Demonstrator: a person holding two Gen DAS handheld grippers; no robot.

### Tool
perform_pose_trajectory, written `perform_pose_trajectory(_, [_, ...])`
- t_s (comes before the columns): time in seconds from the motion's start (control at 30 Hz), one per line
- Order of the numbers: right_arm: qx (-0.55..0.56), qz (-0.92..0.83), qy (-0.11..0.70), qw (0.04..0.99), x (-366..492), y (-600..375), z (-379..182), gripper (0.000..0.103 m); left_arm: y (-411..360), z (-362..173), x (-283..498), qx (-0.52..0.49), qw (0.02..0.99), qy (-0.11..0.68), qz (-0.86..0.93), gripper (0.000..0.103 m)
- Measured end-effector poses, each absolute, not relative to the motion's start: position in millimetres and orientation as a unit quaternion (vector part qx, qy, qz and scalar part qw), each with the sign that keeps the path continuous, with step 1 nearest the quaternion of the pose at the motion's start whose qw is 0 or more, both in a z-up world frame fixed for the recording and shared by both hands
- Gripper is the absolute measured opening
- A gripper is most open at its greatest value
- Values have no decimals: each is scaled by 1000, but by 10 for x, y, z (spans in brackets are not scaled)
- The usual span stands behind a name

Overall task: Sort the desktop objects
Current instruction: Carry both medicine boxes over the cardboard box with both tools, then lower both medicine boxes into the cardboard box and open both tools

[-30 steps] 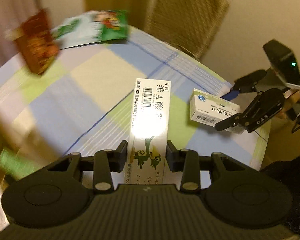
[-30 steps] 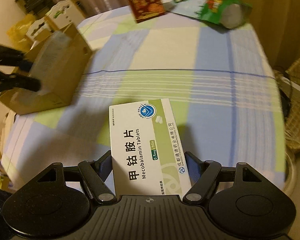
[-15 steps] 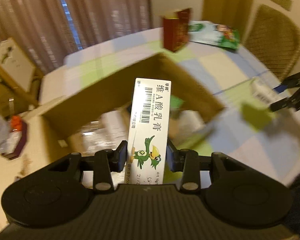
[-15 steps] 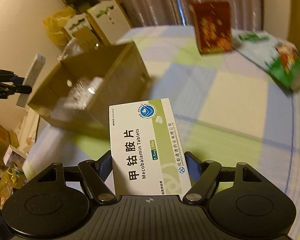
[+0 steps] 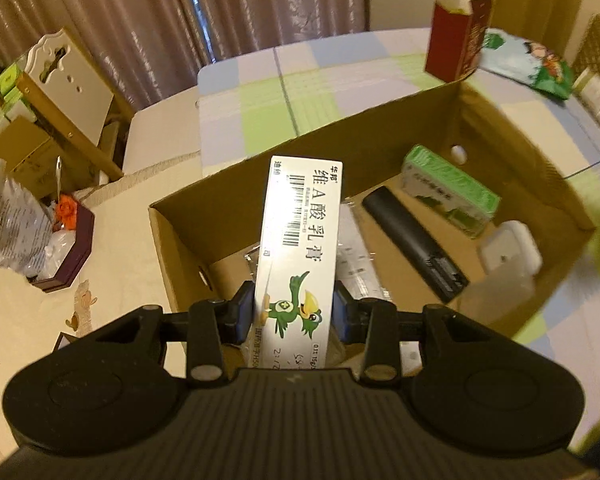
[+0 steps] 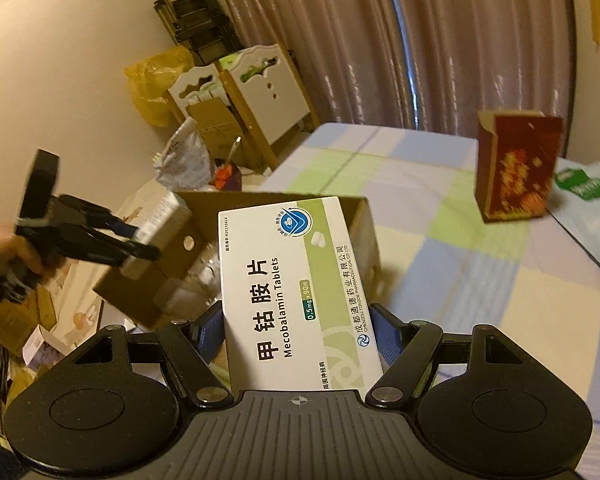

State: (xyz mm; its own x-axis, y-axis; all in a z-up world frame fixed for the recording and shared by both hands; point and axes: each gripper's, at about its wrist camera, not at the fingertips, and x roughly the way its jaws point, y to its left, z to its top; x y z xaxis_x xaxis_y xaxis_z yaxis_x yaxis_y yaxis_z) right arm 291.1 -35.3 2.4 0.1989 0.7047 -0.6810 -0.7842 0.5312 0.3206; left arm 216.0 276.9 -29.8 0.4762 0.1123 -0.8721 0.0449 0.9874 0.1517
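A table [image 6: 440, 248] under a checked cloth of blue, green and cream stands before brown curtains [image 5: 148, 28]. On it sit one open cardboard box [image 5: 236, 192], one red carton [image 6: 516, 168] and one green-printed bag [image 5: 536, 64]. Inside the box lie one green packet [image 5: 448, 190] and one black remote [image 5: 414, 242] — plus a white case [image 5: 510, 246]. The left gripper [image 5: 294, 312] pinches a long ointment box [image 5: 300, 248] above the cardboard box; the right gripper [image 6: 298, 330] clamps a tablet box [image 6: 292, 288] just beside it.

White ointment carton [image 5: 300, 248] above cardboard box [image 5: 380, 136]; Mecobalamin box [image 6: 296, 292] aloft
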Motion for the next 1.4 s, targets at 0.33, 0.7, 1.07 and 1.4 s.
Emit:
perform_pose_trajectory(0.33, [-69,487,408,769,2978,135,35,74,2868,-477,2278,75,848,522,52,34])
perform_pose_trajectory(0.7, [-69,488,407,769,3036,379,30,74,2958,-517,2230,51,851,519,61,34])
perform_pose_trajectory(1.07, [-69,478,417,770,3041,439,-62,74,3055,-624,2248,22,847,524,84,34])
perform_pose_trajectory(1.4, [-76,476,421,768,3034,462,-144,74,3051,-773,2382,17,839,533,106,35])
